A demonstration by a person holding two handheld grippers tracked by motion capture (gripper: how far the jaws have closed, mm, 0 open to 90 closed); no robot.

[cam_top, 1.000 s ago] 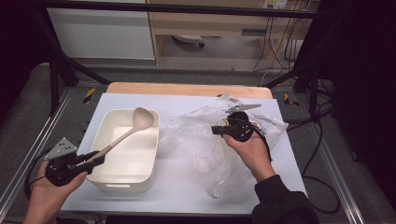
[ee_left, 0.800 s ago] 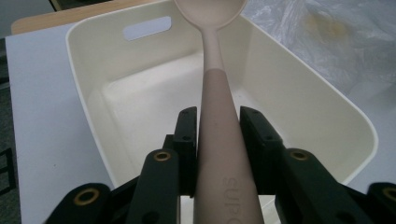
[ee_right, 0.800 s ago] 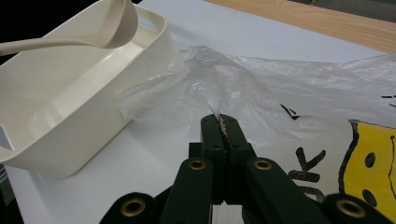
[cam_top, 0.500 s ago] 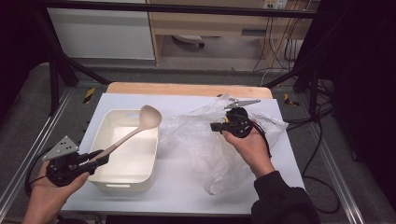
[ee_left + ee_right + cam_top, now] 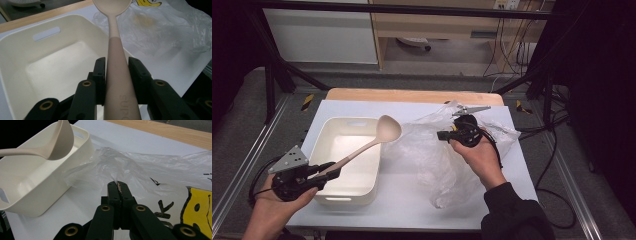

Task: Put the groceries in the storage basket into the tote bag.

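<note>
Two grippers are engaged: the left gripper has its jaws clamped on the handle of the beige ladle, whose bowl hangs above the right rim of the white tub, while the right gripper has its jaws pinched together on a fold of the clear plastic bag lying just beside the tub on the table. To do this well, the right should, in my judgement, lift the film to open the mouth before the ladle goes in bowl first. Embossed letters "SUP" read on the handle; the bag bears a yellow-and-black print, its wording unreadable.
</note>
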